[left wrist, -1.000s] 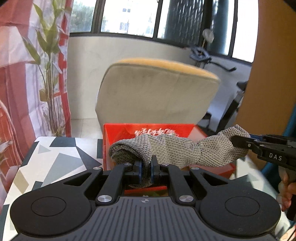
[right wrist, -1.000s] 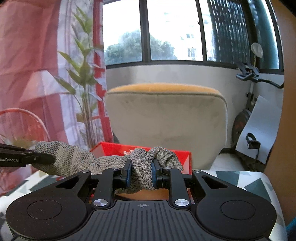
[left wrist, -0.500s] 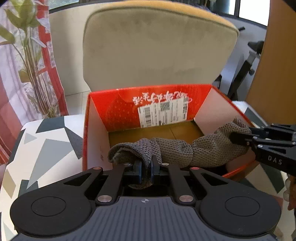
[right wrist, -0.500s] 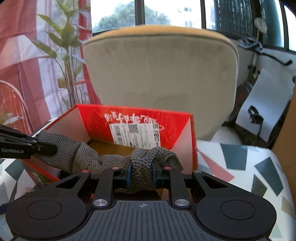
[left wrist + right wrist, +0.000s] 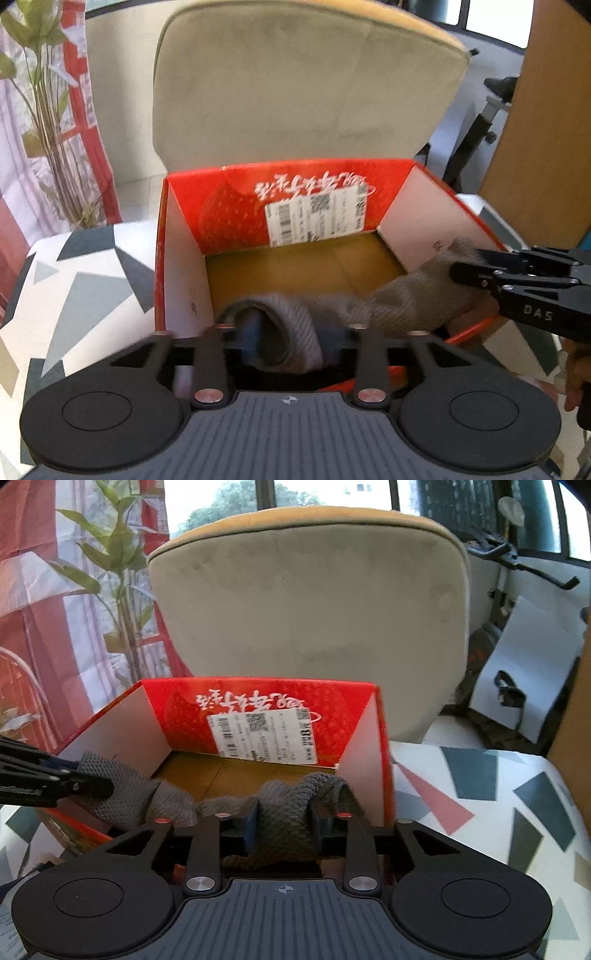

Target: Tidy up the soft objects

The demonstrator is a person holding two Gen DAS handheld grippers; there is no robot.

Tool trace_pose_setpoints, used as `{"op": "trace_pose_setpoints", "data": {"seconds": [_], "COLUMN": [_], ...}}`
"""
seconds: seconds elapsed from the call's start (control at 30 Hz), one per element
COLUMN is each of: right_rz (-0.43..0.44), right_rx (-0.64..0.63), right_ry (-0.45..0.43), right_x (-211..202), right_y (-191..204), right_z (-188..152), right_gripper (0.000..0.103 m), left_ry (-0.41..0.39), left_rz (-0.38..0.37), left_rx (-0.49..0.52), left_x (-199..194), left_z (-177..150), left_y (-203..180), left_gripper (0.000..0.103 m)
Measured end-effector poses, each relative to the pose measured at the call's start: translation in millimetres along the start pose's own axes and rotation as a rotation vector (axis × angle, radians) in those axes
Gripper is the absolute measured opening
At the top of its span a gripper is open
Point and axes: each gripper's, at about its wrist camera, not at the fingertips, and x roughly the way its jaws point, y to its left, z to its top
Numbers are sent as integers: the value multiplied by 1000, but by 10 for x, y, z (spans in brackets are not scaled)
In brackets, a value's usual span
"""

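Note:
A grey knitted cloth [image 5: 406, 295] hangs stretched across the near side of an open red cardboard box [image 5: 229, 206], sagging into it. My left gripper [image 5: 288, 338] holds its jaws apart and they are opening; the cloth's looped left end lies loosely between the pads. In the right wrist view that gripper [image 5: 92, 784] comes in from the left at the cloth's end. My right gripper [image 5: 284, 823] has its jaws opening too, but the bunched cloth [image 5: 284, 797] still fills the gap and touches both pads. The box [image 5: 177, 709] shows a brown floor.
The box stands on a table [image 5: 85, 280] patterned with grey and white triangles. A beige padded chair back [image 5: 295, 92] rises right behind it. A plant [image 5: 48, 110] and red-striped curtain are at the left. A person's hand [image 5: 572, 384] grips the right tool.
Both grippers came down with the cloth from above the box to its near rim. The left jaws spread apart and released their pinch; the right jaws widened slightly.

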Motion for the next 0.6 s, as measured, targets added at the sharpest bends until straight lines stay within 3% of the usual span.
{"op": "trace_pose_setpoints", "data": {"seconds": [0.1, 0.13, 0.17, 0.43, 0.6], "right_rz": [-13, -23, -29, 35, 88], "right_rx": [-9, -12, -14, 40, 68], "right_ry": [-27, -35, -43, -93, -104], "right_x": [-119, -162, -204, -668, -943], "right_y": [36, 50, 52, 79, 209], "right_z": [0, 0, 0, -135, -339], "right_gripper": [38, 45, 46, 46, 46], "left_ry": [-25, -30, -35, -78, -51], "left_rz": [-12, -11, -8, -25, -62], "left_rx": [13, 13, 7, -21, -18], "left_x": [-118, -148, -183, -606, -753], "left_z": [3, 3, 3, -170, -402], "left_y": [-11, -16, -17, -116, -259], "left_gripper": [62, 62, 62, 62, 62]}}
